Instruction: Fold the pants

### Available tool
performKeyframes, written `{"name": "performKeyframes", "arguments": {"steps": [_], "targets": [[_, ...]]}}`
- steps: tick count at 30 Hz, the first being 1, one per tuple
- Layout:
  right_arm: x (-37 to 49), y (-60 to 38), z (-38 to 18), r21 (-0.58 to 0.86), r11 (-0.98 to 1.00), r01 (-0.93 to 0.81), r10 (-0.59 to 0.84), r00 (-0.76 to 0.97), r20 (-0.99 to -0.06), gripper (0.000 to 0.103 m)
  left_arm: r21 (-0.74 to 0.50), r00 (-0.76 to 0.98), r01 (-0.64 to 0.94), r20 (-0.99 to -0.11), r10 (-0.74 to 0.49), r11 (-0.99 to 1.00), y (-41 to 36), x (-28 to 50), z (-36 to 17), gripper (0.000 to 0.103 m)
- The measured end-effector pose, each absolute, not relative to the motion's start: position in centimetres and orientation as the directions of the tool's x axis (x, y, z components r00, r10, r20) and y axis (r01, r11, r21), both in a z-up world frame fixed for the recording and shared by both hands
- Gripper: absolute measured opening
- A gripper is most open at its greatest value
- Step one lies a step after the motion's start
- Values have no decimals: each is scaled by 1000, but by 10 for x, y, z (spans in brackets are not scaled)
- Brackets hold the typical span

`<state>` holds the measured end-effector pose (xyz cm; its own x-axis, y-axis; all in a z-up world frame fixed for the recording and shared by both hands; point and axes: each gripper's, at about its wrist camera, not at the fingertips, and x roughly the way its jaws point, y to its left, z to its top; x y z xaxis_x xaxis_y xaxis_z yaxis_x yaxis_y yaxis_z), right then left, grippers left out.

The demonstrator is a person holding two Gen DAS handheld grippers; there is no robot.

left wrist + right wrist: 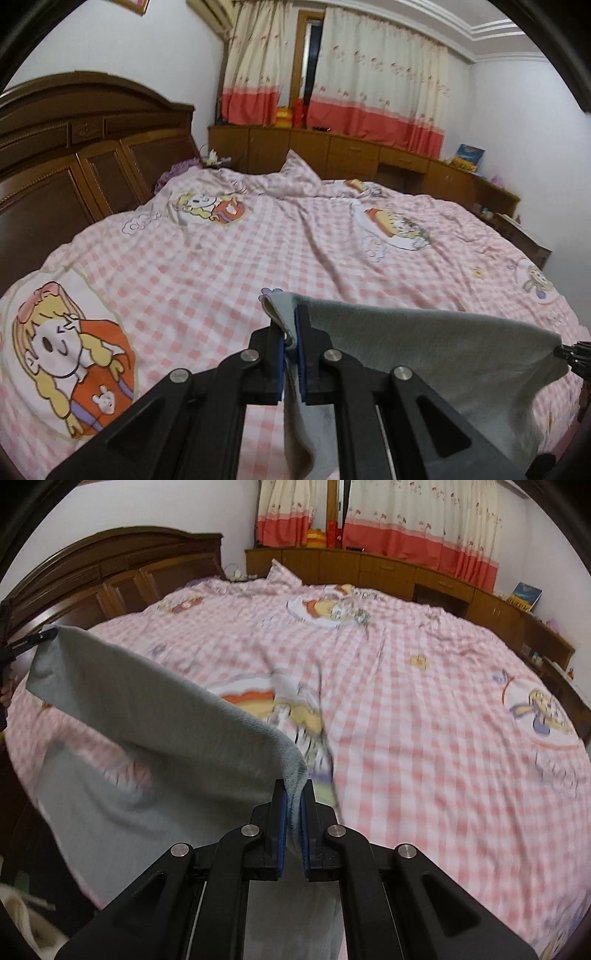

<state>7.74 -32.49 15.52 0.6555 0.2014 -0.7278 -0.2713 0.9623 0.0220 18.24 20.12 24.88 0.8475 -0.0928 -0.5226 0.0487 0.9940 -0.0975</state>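
Note:
The grey pants (424,343) hang stretched between my two grippers above the pink checked bed (221,266). My left gripper (291,332) is shut on one end of the pants' top edge. The other gripper's tip (570,350) holds the far end at the right edge. In the right wrist view my right gripper (293,794) is shut on the pants (147,709), which run up and left to the left gripper's tip (33,640). The lower part of the pants hangs down over the bed (406,720) near its front edge.
A dark wooden headboard (74,147) stands at the left. Low wooden cabinets (332,147) run along the far wall under cream and red curtains (369,92). A rumpled fold of the duvet (299,170) rises at the far side of the bed.

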Motion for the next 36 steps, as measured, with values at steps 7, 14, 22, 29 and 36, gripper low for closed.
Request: {"name": "performKeyframes", "arguments": {"steps": [7, 14, 22, 29, 36], "targets": [[31, -328, 119, 33, 955, -295, 205, 574, -793, 7, -26, 836, 196, -519, -180, 980, 201, 92, 212, 6], [10, -311, 93, 0, 928, -374, 190, 471, -861, 7, -103, 805, 166, -560, -195, 981, 216, 39, 149, 4], [-3, -285, 66, -140, 876, -461, 76, 419, -905, 7, -183, 736, 105, -646, -200, 978, 227, -2, 76, 4], [1, -285, 36, -166, 874, -456, 3, 348, -937, 7, -246, 697, 3, -694, -179, 969, 237, -32, 34, 17], [-1, -289, 64, -61, 914, -400, 80, 327, -942, 22, -336, 710, -95, -682, -173, 937, 255, -61, 38, 31]]}}
